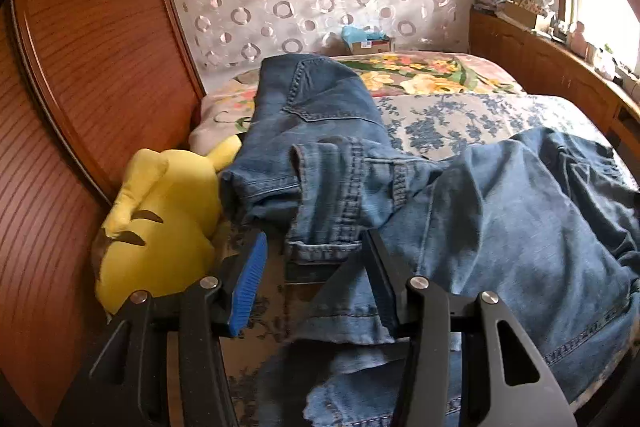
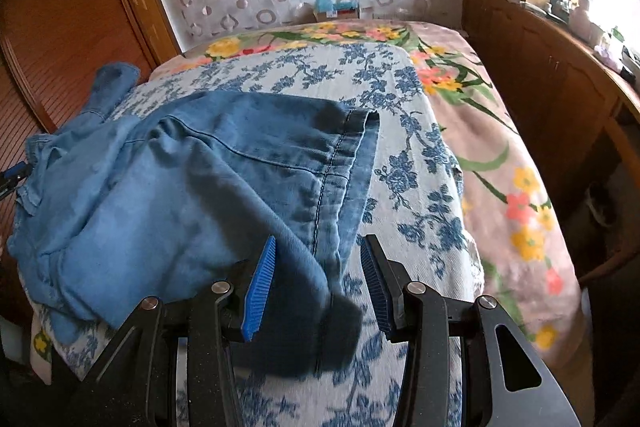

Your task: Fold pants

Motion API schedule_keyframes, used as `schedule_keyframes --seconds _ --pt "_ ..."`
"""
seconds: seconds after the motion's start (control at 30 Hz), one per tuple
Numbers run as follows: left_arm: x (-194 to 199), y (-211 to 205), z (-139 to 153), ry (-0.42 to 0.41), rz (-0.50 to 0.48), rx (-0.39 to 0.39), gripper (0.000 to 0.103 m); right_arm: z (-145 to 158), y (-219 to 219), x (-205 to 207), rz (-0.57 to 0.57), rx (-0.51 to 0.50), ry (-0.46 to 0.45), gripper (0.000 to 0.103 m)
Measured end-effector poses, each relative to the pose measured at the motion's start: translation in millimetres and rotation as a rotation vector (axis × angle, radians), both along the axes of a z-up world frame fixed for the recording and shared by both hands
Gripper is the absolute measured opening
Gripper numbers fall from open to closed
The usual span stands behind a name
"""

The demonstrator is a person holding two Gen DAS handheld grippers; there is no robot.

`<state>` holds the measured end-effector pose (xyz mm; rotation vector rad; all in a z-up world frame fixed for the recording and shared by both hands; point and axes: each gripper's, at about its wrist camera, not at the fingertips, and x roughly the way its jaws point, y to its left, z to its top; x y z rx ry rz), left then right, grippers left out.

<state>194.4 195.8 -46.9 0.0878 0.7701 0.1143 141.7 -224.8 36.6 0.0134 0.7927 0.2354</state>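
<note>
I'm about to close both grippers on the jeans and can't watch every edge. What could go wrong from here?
1. The jeans lie bunched, so the left gripper may pinch several layers at the waistband and fold crooked.
2. The yellow plush toy touches the denim; a pull could drag it along.
3. The right gripper straddles only a leg edge; it may slip out.

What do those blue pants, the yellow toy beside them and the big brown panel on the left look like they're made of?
Pants: denim, probably cotton; faded matte blue with doubled seam stitching and a hemmed cuff.
Yellow toy: soft plush fabric over stuffing; it looks puffy, with sewn seams.
Brown panel: wood or wood-look veneer with a slight sheen; ribbed lines run across it, and which of the two it is I cannot tell.
</note>
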Motion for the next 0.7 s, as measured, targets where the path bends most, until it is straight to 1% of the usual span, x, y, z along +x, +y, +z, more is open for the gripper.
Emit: schedule_keyframes --seconds 0.27,0.43,0.57,0.6,0.63,0.67,0.7 --pt "1.1 -4.4 2.7 -0.007 -0.012 -0.038 0.051 -4.5 19.1 39.1 -0.007 -0.030 0.002 0.046" --pt "0.8 -4.8 3.8 -0.010 -0.011 -0.047 0.051 -14.9 27.3 76.8 -0.045 -0.069 0.034 0.046" --pt "1.0 -5.5 4.3 -0.010 -0.011 -0.049 0.051 -17.8 37.5 88.5 -0.042 -0.113 0.016 0.045" --pt "0.2 -5.2 4.1 -0.012 -0.012 -0.049 0.051 -19.2 40.2 88.6 -0.034 -0.117 0.007 0.030" --pt "0.2 -6.0 4.5 -0.013 -0.011 -0.052 0.051 -19.5 41.7 88.7 -0.004 -0.102 0.001 0.007" --pt "-0.8 -6.9 5.0 -0.014 -0.011 -0.054 0.051 -20.7 45.2 87.9 0.040 -0.079 0.005 0.007" --pt "-1.5 -7.3 5.2 -0.015 -0.012 -0.055 0.051 -21.0 48.2 86.7 0.046 -0.093 0.003 0.007"
